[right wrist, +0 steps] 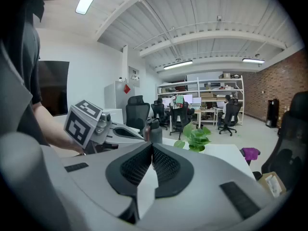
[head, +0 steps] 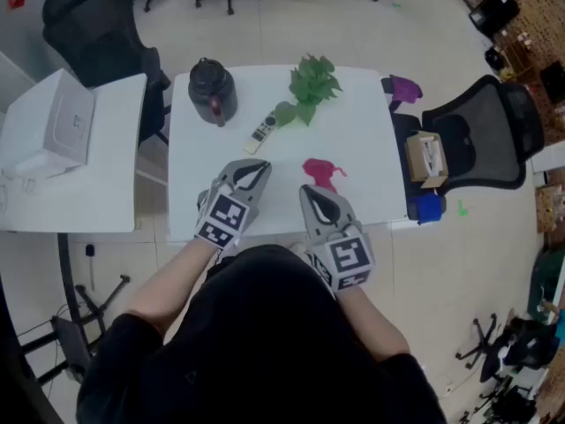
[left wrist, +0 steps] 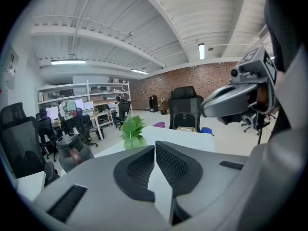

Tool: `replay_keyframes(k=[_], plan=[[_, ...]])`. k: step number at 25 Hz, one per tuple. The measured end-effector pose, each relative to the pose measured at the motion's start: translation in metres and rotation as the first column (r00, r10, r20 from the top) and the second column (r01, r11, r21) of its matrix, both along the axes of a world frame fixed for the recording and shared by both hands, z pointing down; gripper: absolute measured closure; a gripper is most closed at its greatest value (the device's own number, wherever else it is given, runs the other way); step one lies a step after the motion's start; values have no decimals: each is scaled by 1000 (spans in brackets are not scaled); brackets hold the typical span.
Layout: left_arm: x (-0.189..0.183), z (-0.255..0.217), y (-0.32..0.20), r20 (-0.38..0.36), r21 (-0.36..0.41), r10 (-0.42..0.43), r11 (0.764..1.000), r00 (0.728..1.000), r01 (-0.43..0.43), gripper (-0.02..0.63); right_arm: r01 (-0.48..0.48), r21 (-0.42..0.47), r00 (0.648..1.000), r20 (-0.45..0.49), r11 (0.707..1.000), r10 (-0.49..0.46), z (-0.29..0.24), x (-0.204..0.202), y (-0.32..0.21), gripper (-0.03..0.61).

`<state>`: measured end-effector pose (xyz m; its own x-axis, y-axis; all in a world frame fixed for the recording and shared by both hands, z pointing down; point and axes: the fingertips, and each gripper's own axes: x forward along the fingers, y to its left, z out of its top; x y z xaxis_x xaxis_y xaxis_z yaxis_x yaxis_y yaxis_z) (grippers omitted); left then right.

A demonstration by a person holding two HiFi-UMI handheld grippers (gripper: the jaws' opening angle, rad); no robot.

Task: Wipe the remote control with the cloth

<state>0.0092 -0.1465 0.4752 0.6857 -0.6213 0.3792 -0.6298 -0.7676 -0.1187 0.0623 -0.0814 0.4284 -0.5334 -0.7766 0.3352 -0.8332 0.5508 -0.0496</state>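
Both my left claw (head: pixel 258 170) and right claw (head: pixel 311 193) are clenched, empty; in their own views they block cloth (head: pixel 320 171) and remote (head: pixel 261 132)

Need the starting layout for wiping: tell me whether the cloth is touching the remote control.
Apart. The head view shows a stretch of bare table between the pink cloth and the remote control.
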Motion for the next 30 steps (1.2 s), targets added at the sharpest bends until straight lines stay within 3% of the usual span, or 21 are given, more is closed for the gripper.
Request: replay_keyframes(k=[9, 14, 22, 30], plan=[[-9, 69, -73, 108, -97, -115, 987, 987, 126, 392, -38, -24, 999, -20, 999, 38, 4, 14, 2, 578], [-11, 118, -113, 182, -169, -162, 967, 970, 193, 329, -43, -22, 999, -13, 999, 43, 9, 19, 3, 578], [-12, 184, -140, 287, -298, -161, 922, 944, 248, 301, -75, -56, 997, -16, 996, 75, 18, 33, 10, 578], [-14, 232, -147, 343, -402, -146, 870, 928, 286, 301, -89, -78, 996, -22, 993, 87, 20, 41, 6, 578]])
